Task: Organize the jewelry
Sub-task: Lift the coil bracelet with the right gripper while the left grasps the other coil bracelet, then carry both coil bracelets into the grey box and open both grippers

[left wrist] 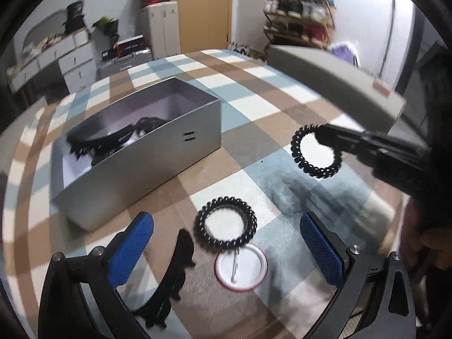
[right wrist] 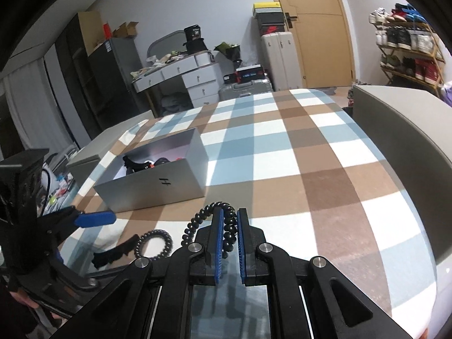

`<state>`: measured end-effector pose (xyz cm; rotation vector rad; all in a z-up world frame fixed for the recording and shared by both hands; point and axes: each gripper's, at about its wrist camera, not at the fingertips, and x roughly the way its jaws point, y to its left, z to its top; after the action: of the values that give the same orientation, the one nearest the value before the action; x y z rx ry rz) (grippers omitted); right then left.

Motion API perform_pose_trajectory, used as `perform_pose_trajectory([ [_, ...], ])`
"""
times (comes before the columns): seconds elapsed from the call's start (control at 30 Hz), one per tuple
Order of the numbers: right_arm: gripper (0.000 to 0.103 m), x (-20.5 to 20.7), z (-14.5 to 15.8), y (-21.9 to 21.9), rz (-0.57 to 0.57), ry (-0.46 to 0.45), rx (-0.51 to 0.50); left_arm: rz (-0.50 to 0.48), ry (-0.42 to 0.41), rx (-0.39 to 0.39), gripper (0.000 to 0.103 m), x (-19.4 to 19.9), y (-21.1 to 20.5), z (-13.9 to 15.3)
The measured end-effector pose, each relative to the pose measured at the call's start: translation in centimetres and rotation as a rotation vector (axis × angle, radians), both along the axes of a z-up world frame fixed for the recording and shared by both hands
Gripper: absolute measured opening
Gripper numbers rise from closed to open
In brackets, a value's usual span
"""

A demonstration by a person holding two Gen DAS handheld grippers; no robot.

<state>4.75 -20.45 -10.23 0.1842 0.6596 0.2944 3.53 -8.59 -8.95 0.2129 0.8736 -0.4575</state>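
Observation:
A black spiral hair tie (right wrist: 195, 221) hangs above the plaid cover, and my right gripper (right wrist: 229, 226) is shut on it. In the left wrist view the same tie (left wrist: 295, 149) dangles from the right gripper (left wrist: 325, 138) at the right. My left gripper (left wrist: 226, 248) is open low over the cover. Between its blue pads (left wrist: 132, 251) lie a second spiral tie (left wrist: 226, 201), a white round pin badge (left wrist: 251, 265) and a black hair claw (left wrist: 175, 276). An open silver box (left wrist: 135, 152) holding dark accessories stands beyond them to the left.
The plaid bed cover (right wrist: 310, 155) stretches far and right of the box (right wrist: 152, 180). A grey padded headboard (right wrist: 401, 130) borders it on the right. Drawers, suitcases and a shoe rack stand beyond the bed. A hand (left wrist: 418, 240) shows at the right edge.

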Motion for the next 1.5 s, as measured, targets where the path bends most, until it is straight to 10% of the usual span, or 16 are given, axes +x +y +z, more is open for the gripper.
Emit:
perform_pose_trajectory([
  [0.57,0.009,-0.1,-0.6,-1.1,0.030,-0.010,0.058,-0.041,0.143,0.054,0.093,1.8,-0.9,-2.0],
  [0.9,0.009,-0.2,-1.0,-1.3,0.021,0.002,0.069,-0.067,0.127,0.066,0.046,1.7,-0.9,-1.6],
  [1.5,0.009,-0.5,-0.3,-0.7,0.019,-0.015,0.062,-0.067,0.076,-0.009,0.040,0.7,-0.6,0.4],
])
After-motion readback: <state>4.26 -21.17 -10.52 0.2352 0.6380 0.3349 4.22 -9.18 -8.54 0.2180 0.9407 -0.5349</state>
